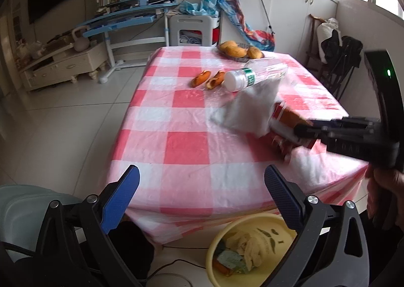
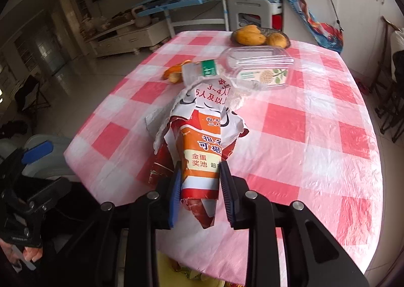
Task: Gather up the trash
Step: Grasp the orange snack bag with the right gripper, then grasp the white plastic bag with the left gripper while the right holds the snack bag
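My right gripper [image 2: 200, 173] is shut on a crumpled printed paper flyer [image 2: 202, 140] and holds it above the near part of the checked table; it also shows in the left wrist view [image 1: 252, 110], blurred. An empty clear plastic bottle [image 2: 252, 69] with a white cap lies on its side mid-table, also in the left wrist view [image 1: 242, 79]. Orange peels [image 1: 208, 78] lie beside the cap. My left gripper [image 1: 202, 186] is open and empty at the table's near edge, above a yellow trash bin [image 1: 252, 251] holding scraps.
A dish of yellow fruit [image 1: 240, 50] sits at the table's far edge. The pink-and-white cloth [image 1: 176, 122] covers the table. A blue desk [image 1: 126, 19] and a white stool [image 1: 189, 29] stand behind. A folded chair [image 1: 338, 64] is at the right.
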`<state>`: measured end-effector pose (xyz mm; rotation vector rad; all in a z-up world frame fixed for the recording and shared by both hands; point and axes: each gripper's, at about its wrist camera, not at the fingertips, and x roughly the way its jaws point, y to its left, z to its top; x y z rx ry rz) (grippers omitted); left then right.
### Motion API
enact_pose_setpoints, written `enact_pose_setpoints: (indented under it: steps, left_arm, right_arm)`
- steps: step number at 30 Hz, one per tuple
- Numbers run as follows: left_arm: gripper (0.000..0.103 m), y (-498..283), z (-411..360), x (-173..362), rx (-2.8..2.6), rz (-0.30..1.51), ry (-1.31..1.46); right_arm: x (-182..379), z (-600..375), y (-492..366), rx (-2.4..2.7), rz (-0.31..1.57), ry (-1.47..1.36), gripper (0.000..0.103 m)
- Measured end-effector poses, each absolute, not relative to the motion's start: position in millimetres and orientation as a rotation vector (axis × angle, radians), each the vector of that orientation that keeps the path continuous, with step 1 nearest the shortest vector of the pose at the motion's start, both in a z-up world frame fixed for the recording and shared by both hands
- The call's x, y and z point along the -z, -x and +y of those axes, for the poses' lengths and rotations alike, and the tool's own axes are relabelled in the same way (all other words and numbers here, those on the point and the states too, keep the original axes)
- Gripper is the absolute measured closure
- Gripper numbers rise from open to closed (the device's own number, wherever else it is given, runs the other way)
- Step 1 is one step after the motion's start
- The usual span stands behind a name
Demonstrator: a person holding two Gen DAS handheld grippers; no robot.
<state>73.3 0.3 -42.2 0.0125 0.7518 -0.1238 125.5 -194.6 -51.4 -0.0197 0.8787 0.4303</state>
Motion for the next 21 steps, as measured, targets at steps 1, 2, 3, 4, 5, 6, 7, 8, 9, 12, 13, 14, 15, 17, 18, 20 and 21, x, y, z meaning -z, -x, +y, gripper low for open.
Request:
enact_pose_setpoints:
  steps: [1, 2, 3, 4, 5, 6, 7, 8, 9, 12, 13, 14, 15, 17, 18, 20, 21]
  left_arm:
    - [0.007, -75, 0, 40, 0.136, 0.753, 0.004]
    - [0.007, -78, 0, 39, 0.148, 0.756, 0.02]
    - [0.007, -80, 0, 38, 0.157, 0.76, 0.034]
    - [0.007, -84, -2, 38, 0.165, 0.765, 0.047]
    - [0.007, -87, -5, 38, 0.172, 0.768, 0.048]
    - [0.007, -91, -10, 38, 0.173, 0.77, 0.038]
    - [0.007, -97, -16, 39, 0.171, 0.772, 0.016]
    - [0.007, -103, -21, 40, 0.173, 0.772, -0.005]
    - [0.007, -109, -26, 41, 0.171, 0.776, -0.021]
    - [0.007, -136, -43, 47, 0.174, 0.797, -0.066]
    - [0.007, -143, -47, 49, 0.177, 0.801, -0.073]
    - [0.007, -152, -51, 51, 0.181, 0.806, -0.08]
    - [0.007, -160, -55, 53, 0.184, 0.81, -0.086]
    - [0.007, -177, -62, 60, 0.201, 0.827, -0.095]
    - [0.007, -185, -64, 64, 0.213, 0.841, -0.094]
    - [0.008, -197, -64, 72, 0.232, 0.867, -0.071]
    - [0.012, -202, -62, 75, 0.247, 0.884, -0.047]
  right_arm:
    - [53, -193, -121, -0.454, 0.891, 0.031, 0.074]
    - [55, -191, -119, -0.463, 0.897, 0.043, 0.074]
    - [57, -192, -116, -0.472, 0.907, 0.049, 0.074]
    - [59, -194, -115, -0.481, 0.915, 0.047, 0.074]
    - [59, -196, -113, -0.484, 0.913, 0.044, 0.074]
    - [57, -198, -112, -0.485, 0.911, 0.044, 0.074]
    - [57, -200, -111, -0.486, 0.909, 0.043, 0.074]
    - [56, -203, -111, -0.485, 0.908, 0.042, 0.074]
    - [56, -205, -110, -0.484, 0.907, 0.04, 0.074]
    - [54, -208, -110, -0.479, 0.903, 0.048, 0.074]
    - [54, -208, -109, -0.479, 0.902, 0.054, 0.074]
    - [55, -209, -109, -0.482, 0.903, 0.058, 0.074]
    - [55, -207, -109, -0.483, 0.904, 0.061, 0.074]
    - [56, -208, -110, -0.488, 0.904, 0.055, 0.074]
    - [57, -209, -111, -0.49, 0.906, 0.05, 0.073]
    - [59, -210, -113, -0.489, 0.911, 0.045, 0.073]
    - [59, -211, -114, -0.489, 0.914, 0.041, 0.073]
